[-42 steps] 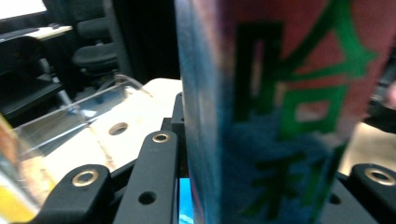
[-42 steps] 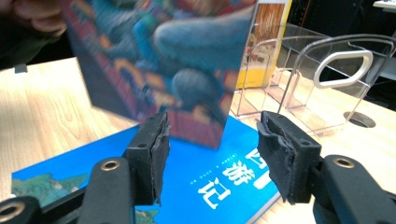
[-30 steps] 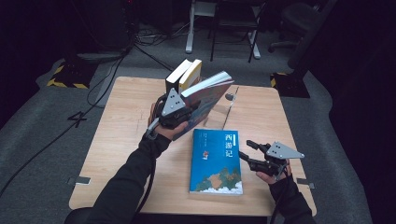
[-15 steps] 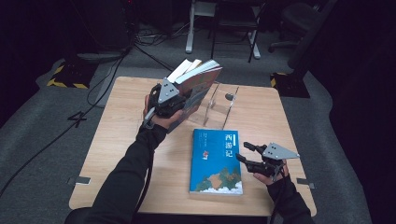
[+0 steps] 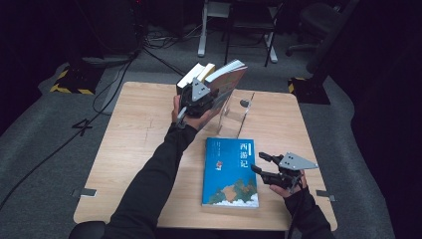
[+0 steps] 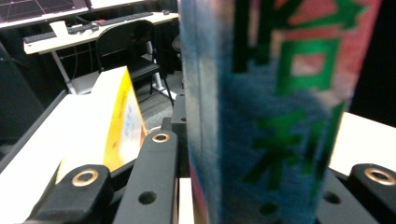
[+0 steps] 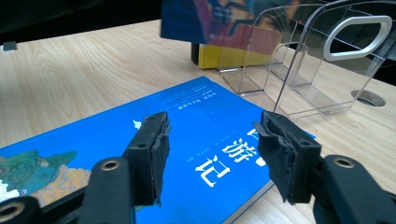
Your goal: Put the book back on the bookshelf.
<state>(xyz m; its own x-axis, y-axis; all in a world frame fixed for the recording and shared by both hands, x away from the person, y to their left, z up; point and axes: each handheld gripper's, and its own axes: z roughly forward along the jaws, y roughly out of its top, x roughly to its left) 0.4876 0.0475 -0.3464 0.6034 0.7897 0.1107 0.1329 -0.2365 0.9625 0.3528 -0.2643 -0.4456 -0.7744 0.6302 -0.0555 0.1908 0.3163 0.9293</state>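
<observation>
My left gripper (image 5: 199, 102) is clamped on a thick paperback with a blue-and-pink spine (image 6: 275, 107), tilted above the table's far middle, beside the white and yellow books (image 5: 195, 75) and the clear acrylic bookstand (image 5: 238, 113). My right gripper (image 5: 262, 164) hovers, jaws apart, over the flat blue book (image 5: 231, 172) near me.

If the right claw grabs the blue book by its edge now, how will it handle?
The blue book lies flat on the table, so its edge may be hard to get under. It looks thin with a soft cover, so it will probably sag when held by one edge. The glossy cover may slip in the open right claw.
</observation>
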